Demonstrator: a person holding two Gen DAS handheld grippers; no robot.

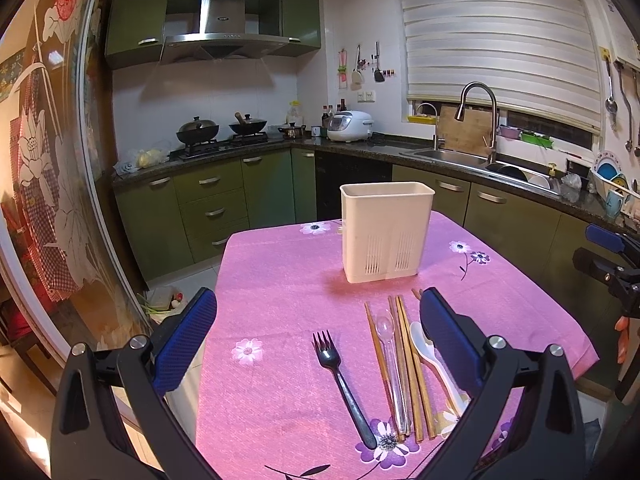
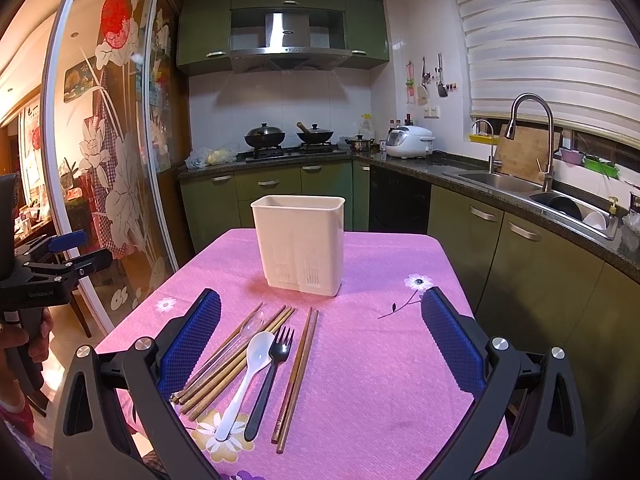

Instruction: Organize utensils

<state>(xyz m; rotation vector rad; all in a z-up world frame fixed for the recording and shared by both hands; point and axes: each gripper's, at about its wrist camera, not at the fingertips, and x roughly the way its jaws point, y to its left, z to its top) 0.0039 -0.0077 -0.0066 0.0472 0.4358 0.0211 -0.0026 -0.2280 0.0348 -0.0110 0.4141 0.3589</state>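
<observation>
Left tool (image 1: 318,344): jaws wide open, empty, lower frame.
Right tool (image 2: 320,344): open, empty.
Utensils: fork (image 1: 344,386), chopsticks (image 1: 412,368) lie on counter (image 1: 280,280).
Holder (image 1: 387,232): upright, centre.

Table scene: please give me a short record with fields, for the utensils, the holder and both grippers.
surface: table with pink floral cloth
holder: white utensil holder, upright, behind the utensils
utensils on cloth: black fork, white spoon, clear spoon, wooden chopsticks
utensils in holder: none visible from these views
left gripper: open, holds nothing, above the utensils
right gripper: open, holds nothing, above the utensils
</observation>
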